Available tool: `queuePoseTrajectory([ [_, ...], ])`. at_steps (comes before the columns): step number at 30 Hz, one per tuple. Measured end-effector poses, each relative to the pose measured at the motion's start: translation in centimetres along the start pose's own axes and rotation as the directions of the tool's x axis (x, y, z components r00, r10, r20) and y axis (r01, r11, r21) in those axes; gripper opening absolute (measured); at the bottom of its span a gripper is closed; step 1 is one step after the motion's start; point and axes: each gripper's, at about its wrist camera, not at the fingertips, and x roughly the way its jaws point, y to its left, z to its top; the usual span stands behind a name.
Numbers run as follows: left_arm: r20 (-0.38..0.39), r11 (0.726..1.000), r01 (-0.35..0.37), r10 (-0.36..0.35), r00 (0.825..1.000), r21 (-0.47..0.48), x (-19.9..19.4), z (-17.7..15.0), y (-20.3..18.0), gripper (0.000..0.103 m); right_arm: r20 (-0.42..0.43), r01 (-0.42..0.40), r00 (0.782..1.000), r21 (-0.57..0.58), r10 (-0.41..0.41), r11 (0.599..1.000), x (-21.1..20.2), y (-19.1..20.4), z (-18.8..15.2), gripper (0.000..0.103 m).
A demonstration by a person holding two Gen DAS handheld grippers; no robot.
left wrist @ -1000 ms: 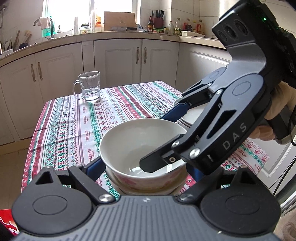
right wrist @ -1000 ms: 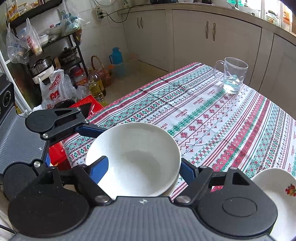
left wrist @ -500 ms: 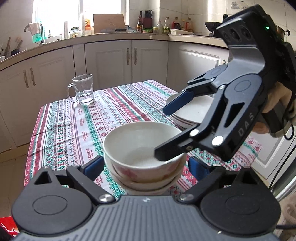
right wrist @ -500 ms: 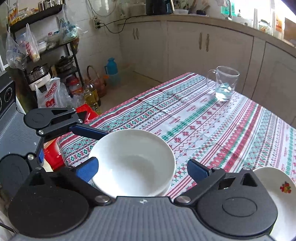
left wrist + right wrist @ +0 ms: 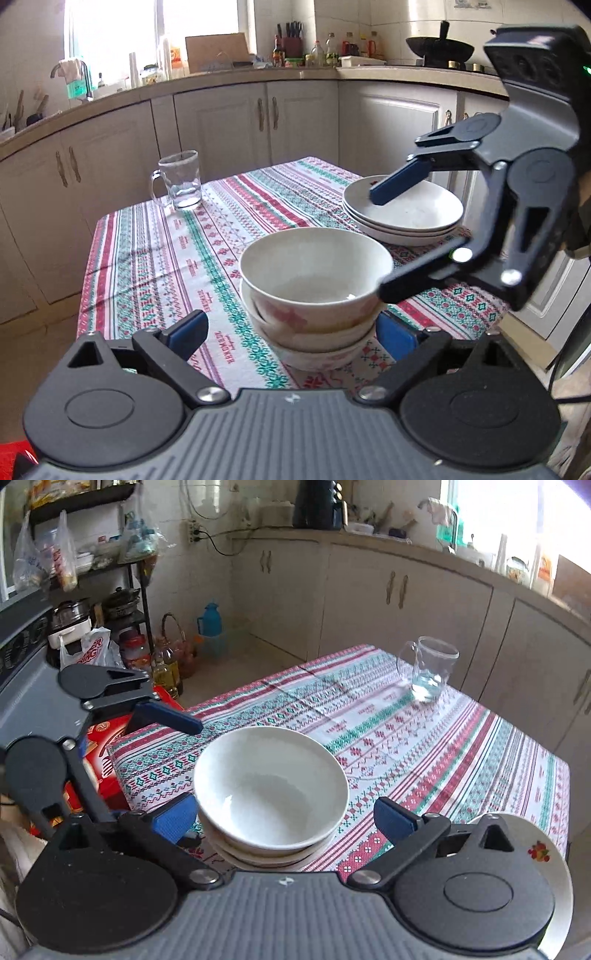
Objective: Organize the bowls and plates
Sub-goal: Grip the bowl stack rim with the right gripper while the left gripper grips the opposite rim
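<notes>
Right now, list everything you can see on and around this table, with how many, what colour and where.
Nested white ceramic bowls: three as far as the rims show, white with pink flowers outside, near table edge, between the grippers.
Stacked white shallow plates: about three, white, far right of the table from the left wrist view.
Clear glass mug: one, transparent, a little water in it, far side of the table.
Striped patterned tablecloth: one, red, green and white, covering the table.
Blue jug: one, on the floor by the cabinets.
Left gripper: black with blue pads, open around the bowls.
Right gripper: same, open.
</notes>
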Motion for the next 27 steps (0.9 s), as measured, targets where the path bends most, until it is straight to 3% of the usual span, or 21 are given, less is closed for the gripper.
queuePoseTrajectory([
  [5,-0.013,0.996,0.006,-0.005,1.0,0.085,0.3,-1.0,0.1,0.1,-0.017,0.008,1.0,-0.035,-0.008,0.999,-0.6,1.2,-1.3,0.103],
  [13,-0.04,0.983,0.102,-0.097,0.994,0.152,2.5,-1.8,1.6,0.099,-0.055,-0.009,0.998,-0.027,0.008,1.0,1.0,1.1,-3.7,0.103],
  [27,-0.123,0.934,0.277,-0.254,0.959,0.225,6.1,-1.2,2.9,0.097,-0.11,-0.052,0.993,-0.054,0.045,0.997,5.1,-1.4,-3.7,0.103],
])
